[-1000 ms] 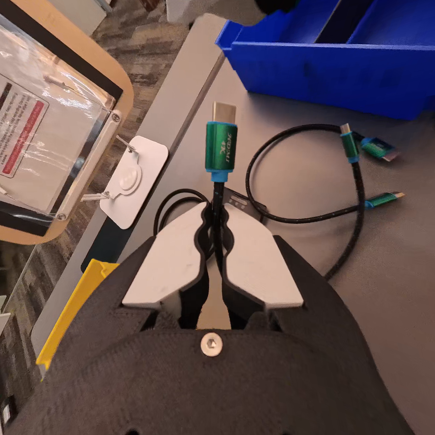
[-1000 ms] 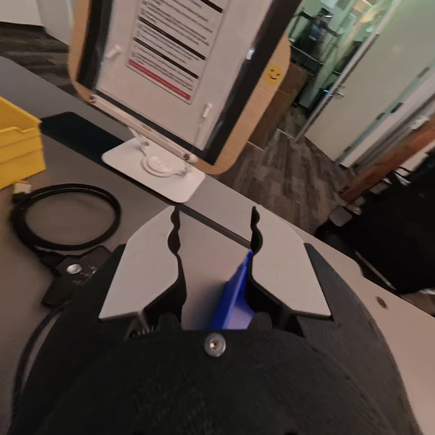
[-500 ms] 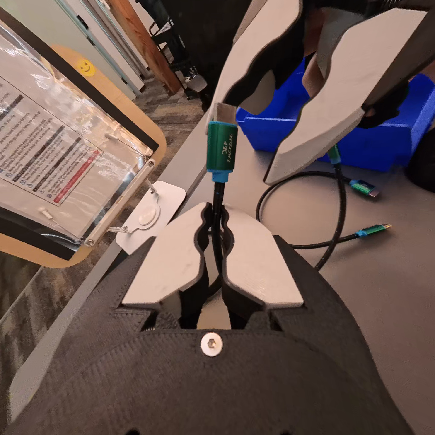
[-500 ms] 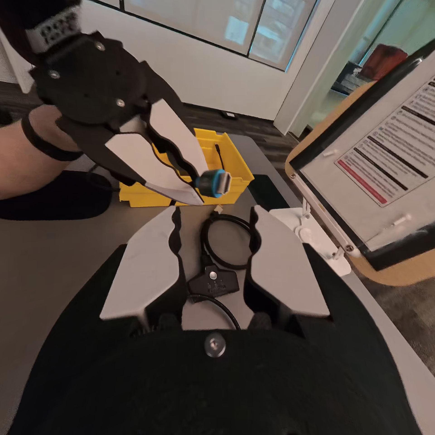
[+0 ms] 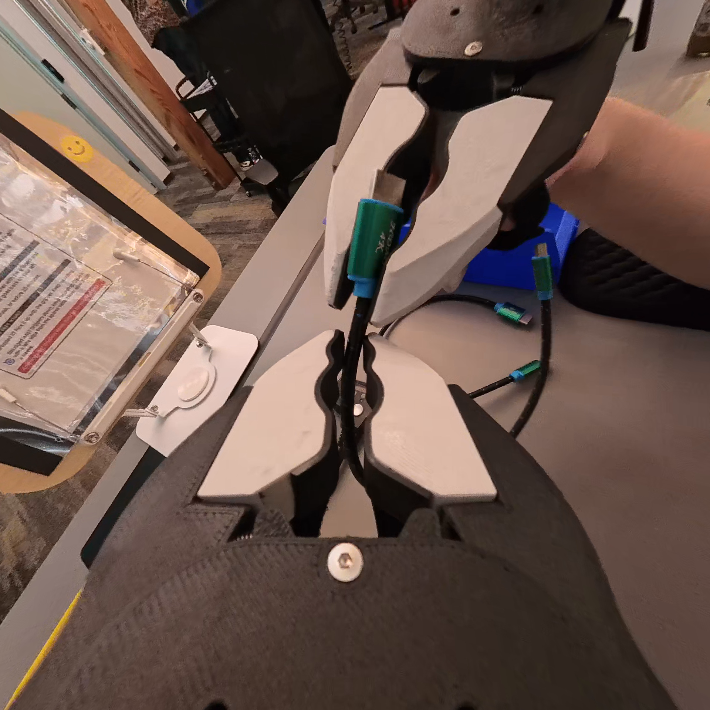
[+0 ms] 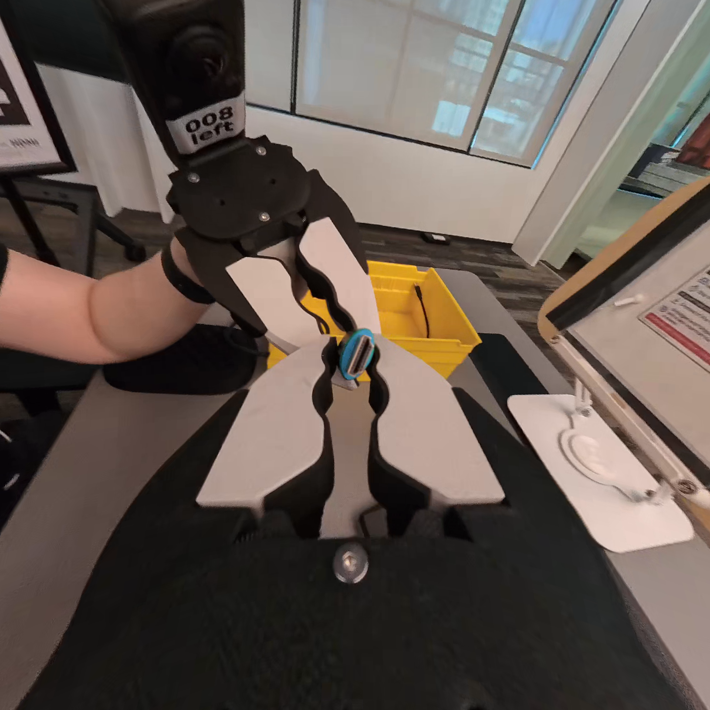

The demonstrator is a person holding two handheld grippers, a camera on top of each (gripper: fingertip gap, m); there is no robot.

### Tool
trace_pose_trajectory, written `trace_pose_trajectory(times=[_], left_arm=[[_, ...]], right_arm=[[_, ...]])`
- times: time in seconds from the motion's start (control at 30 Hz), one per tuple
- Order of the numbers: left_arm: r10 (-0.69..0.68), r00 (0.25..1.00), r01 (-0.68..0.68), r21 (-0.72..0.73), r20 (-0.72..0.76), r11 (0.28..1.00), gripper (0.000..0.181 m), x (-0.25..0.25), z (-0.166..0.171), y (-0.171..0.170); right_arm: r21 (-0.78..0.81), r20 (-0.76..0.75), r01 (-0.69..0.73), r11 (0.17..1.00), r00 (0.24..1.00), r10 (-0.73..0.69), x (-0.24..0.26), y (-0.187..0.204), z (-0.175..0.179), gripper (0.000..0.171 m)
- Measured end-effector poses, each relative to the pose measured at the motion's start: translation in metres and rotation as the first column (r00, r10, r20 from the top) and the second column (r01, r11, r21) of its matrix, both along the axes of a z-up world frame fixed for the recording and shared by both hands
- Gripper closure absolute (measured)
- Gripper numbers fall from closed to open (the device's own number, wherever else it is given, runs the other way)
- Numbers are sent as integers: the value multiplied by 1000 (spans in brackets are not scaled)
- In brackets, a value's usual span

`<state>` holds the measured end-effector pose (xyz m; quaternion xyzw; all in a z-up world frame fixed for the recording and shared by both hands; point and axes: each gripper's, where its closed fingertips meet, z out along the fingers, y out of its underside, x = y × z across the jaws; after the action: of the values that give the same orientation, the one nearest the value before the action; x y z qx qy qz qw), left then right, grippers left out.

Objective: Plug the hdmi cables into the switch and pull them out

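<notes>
HDMI plug (image 5: 372, 248) upright, tip into R gripper (image 5: 355, 305).

An office: grey desk (image 5: 576, 480), carpet tiles, glass partitions (image 6: 480, 69) (a framed notice (image 5: 57, 299) stands alongside).

The green HDMI plug (image 5: 372, 244) on its black braided cable (image 5: 351, 388) stands upright above the table.

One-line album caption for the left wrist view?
Left gripper pinches a black cable while the right gripper closes around its green plug.
</notes>
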<state>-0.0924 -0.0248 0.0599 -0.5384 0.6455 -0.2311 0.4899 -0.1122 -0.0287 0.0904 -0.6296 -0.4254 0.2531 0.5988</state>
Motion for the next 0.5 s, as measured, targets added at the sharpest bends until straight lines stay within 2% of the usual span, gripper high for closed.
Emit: trace_pose_trajectory(times=[0.1,0.23,0.33,0.43,0.5], left_arm=[[-4,1000,4,-9,-8,1000,162,-8,2,1],[111,993,-112,-28,-48,993,140,-38,11,23],[179,978,-163,-153,102,975,141,-57,44,31],[168,954,-80,-329,248,941,136,-62,69,17],[168,951,-51,-404,259,913,140,-61,71,9]], right_arm=[[-20,-15,1,1000,1000,-1,-5,1,1,157],[53,-16,196,979,981,-195,3,22,7,158],[200,-20,358,912,932,-362,11,32,17,158],[351,-11,445,824,882,-472,12,33,26,158],[439,1,485,757,842,-540,13,33,29,158]])
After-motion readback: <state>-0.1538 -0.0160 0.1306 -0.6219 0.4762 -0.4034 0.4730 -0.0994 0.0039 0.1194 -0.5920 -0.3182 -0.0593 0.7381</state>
